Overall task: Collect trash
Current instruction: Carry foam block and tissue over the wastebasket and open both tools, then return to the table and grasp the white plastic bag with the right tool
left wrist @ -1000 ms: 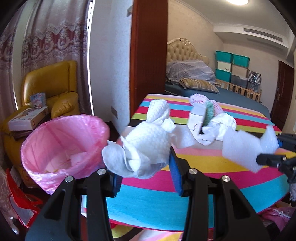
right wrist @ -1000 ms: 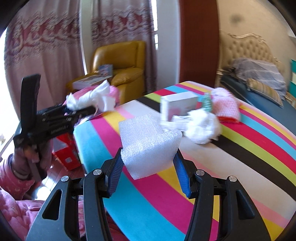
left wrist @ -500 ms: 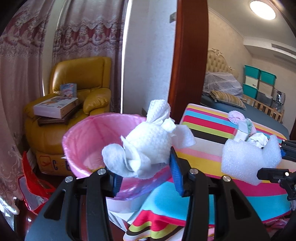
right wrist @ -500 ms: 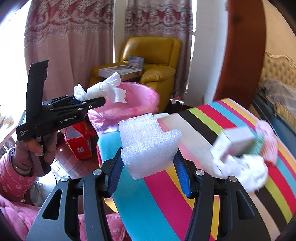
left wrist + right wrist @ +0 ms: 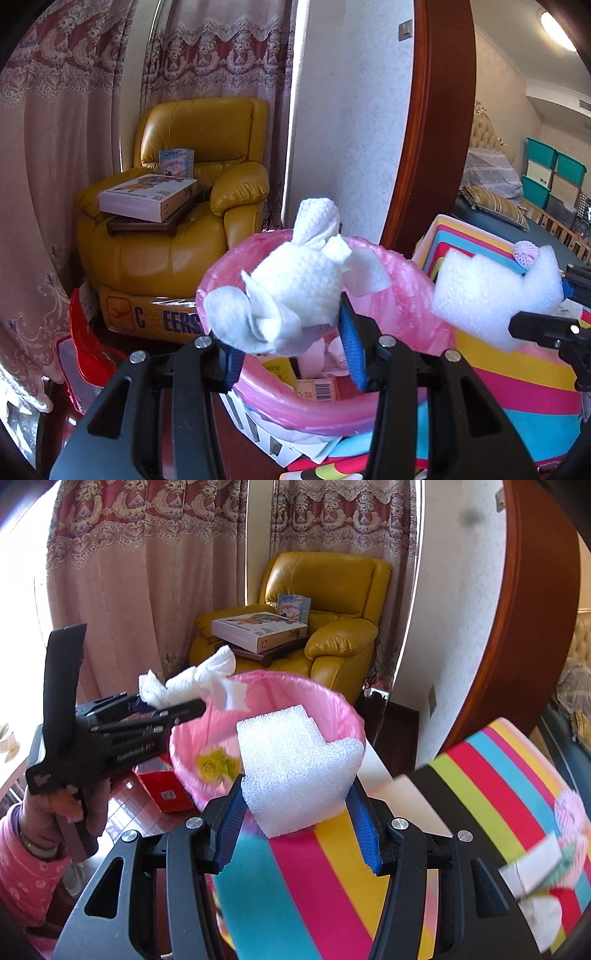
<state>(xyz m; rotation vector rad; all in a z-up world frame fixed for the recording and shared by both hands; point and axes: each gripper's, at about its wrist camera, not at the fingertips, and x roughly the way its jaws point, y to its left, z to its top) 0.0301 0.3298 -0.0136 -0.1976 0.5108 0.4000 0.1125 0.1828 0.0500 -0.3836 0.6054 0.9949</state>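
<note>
1. Since a second ago both grippers have swung off the striped tabletop (image 5: 491,775) toward the pink-lined waste bin (image 5: 402,280). The bin fills the lower middle of the left view; before, it sat off at lower left.
2. Left gripper (image 5: 291,343): jaws clamped on the crumpled white paper towel wad (image 5: 295,291), which now hangs over the bin mouth, inside the near rim.
3. Right gripper (image 5: 295,812): jaws clamped on the notched white foam block (image 5: 295,768). The block sits at the bin's near rim, beside the tabletop's corner, not clearly over the opening.
4. Step in hand, as I judge it: drop both pieces. Open the left jaws first, since the wad is placed already.
5. Carry the foam further over the middle before release; it looks light and could bounce off the rim.
6. More litter remains on the tabletop's far edge: a small white box (image 5: 532,867) and a pink mesh sleeve (image 5: 572,812), both blurred.
</note>
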